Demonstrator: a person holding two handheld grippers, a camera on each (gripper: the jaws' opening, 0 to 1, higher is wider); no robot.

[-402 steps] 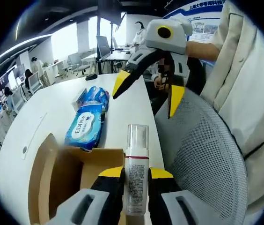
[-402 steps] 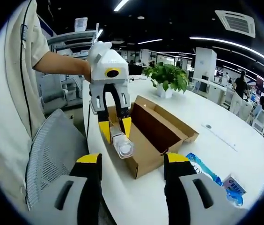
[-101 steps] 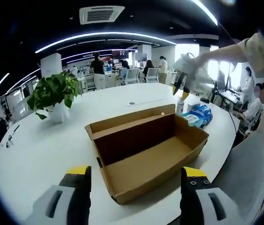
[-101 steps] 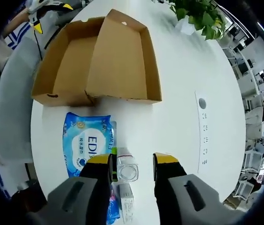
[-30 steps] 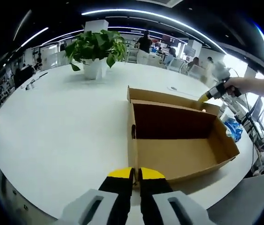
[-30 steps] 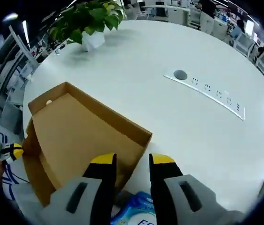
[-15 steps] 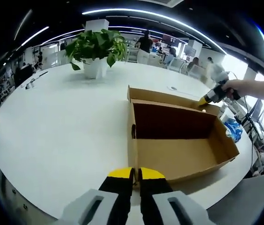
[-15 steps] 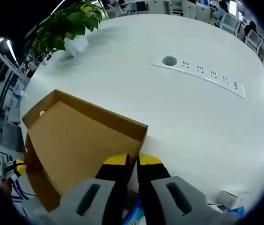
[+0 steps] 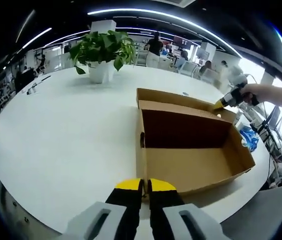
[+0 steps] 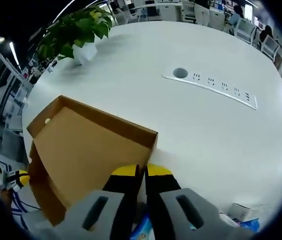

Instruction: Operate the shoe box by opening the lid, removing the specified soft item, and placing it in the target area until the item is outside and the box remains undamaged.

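Both grippers [image 9: 141, 186] [image 10: 141, 172] pinch the box [image 9: 191, 165], right on its lid [image 10: 91, 150]; a hard tug could tear it

- Left gripper [image 9: 141, 186]: the jaw tips meet at the near wall of the shoe box [image 9: 181, 165]; whatever sits between them is hidden behind the yellow pads.
- Right gripper [image 10: 140, 172]: the contact with the lid [image 10: 86, 145] lies beneath the closed tips and cannot be seen.
- Box floor directly beyond the left jaws: its near strip is screened by the front wall.
- Blue pack [image 9: 248, 137], far right of the left jaws: partly hidden behind the box corner; print too small to read.
- Small carton [image 10: 241, 212], right of the right jaws: cut off at the edge; label illegible.
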